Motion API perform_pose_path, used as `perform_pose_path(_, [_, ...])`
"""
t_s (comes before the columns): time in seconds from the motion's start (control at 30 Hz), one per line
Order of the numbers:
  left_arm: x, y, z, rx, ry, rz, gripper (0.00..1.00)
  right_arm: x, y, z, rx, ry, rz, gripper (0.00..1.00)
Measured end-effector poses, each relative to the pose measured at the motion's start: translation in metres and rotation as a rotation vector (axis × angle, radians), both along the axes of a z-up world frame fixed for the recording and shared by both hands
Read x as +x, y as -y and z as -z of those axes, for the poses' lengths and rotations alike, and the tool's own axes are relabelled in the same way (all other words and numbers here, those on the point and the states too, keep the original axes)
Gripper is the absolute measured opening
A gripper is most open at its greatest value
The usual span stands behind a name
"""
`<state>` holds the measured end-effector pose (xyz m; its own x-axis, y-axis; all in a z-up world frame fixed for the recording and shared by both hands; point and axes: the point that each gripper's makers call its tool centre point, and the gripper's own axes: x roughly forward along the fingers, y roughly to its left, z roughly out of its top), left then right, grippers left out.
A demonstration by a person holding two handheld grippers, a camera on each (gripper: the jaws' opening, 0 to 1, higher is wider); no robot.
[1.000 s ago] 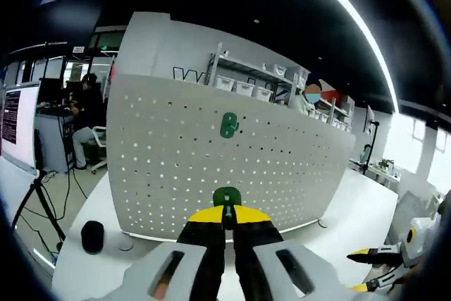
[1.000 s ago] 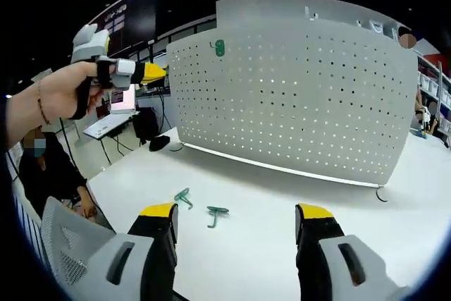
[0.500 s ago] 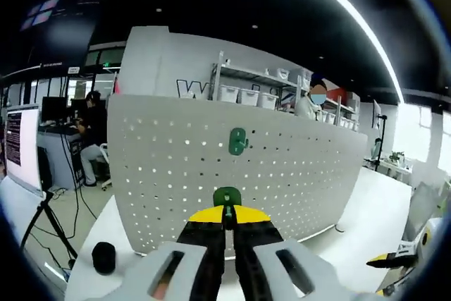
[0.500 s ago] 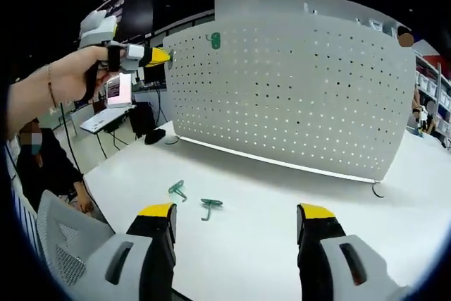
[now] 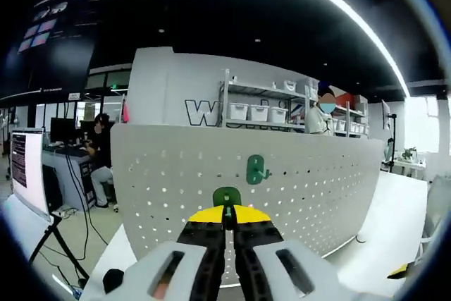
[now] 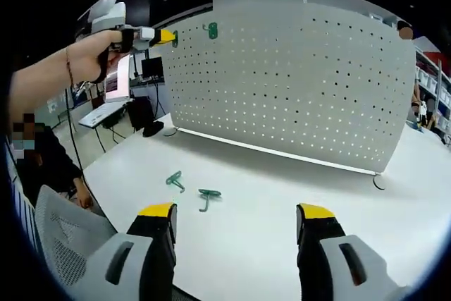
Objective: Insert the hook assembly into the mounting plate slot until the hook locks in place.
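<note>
Left gripper (image 5: 225, 218) at lower centre, black fingers (image 5: 206, 244) with yellow tips, pale grey body, right gripper (image 6: 237, 220) alike, bare forearm at upper left with thin bracelet (image 6: 69, 60), black strap across hand (image 6: 99, 53)

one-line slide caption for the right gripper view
Open right gripper over white table, two green plastic hooks lying before white pegboard.

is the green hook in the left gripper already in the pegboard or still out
Still out. The left gripper is shut on the green hook, held short of the pegboard near its top corner; another hook already hangs there.
</note>
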<state>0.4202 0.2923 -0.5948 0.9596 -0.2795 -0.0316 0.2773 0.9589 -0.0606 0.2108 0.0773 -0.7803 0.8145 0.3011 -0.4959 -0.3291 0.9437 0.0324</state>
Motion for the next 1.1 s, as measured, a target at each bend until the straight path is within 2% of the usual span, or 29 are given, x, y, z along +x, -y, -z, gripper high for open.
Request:
perform_pose_path(0.2, [0.009, 0.004, -0.005, 0.015, 0.026, -0.017, 0.02, 0.002, 0.000, 0.004, -0.002, -0.016, -0.005, 0.66])
perform_pose_path(0.3, [0.016, 0.001, -0.013, 0.020, 0.061, -0.043, 0.02, 0.002, -0.001, 0.006, -0.007, -0.023, -0.011, 0.66])
perform_pose_path(0.47, [0.025, 0.002, -0.016, 0.029, 0.075, -0.048, 0.02, 0.002, 0.000, 0.008, -0.003, -0.030, -0.007, 0.66])
perform_pose_path(0.6, [0.030, 0.005, -0.022, 0.035, 0.115, -0.061, 0.02, 0.001, 0.000, 0.013, -0.004, -0.044, -0.012, 0.65])
perform_pose_path(0.93, [0.047, 0.010, -0.028, 0.042, 0.138, -0.073, 0.02, 0.001, 0.005, 0.015, -0.005, -0.051, 0.003, 0.65])
perform_pose_path(1.03, [0.056, 0.011, -0.027, 0.081, 0.148, -0.080, 0.02, 0.002, 0.006, 0.016, -0.002, -0.053, 0.008, 0.65])
perform_pose_path(1.1, [0.061, 0.010, -0.028, 0.071, 0.146, -0.088, 0.02, 0.002, 0.006, 0.017, 0.001, -0.057, 0.010, 0.65])
